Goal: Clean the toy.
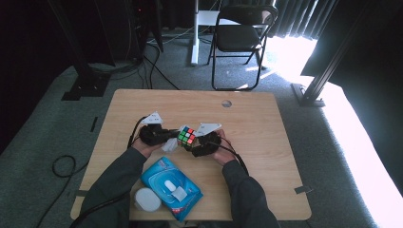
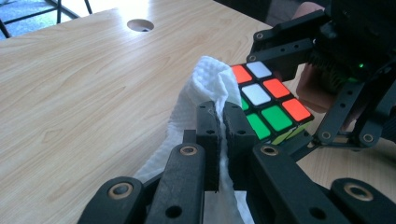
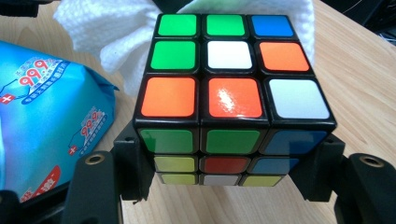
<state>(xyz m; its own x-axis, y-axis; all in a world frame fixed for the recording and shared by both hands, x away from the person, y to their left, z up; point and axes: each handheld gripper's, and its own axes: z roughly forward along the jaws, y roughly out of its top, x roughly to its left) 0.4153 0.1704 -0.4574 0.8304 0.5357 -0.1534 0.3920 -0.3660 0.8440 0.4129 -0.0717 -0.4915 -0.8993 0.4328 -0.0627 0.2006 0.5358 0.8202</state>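
The left tool (image 2: pixel 218 122) was closed on a white wipe (image 2: pixel 205 86), pressed against the cube (image 3: pixel 231 88). The right tool (image 3: pixel 231 179) gripped the cube by its two sides, above the middle of the wooden surface (image 1: pixel 266 128). The wipe looked soft and light; the cube seemed stiff, smooth, perhaps slippery, best held on flat opposite faces.
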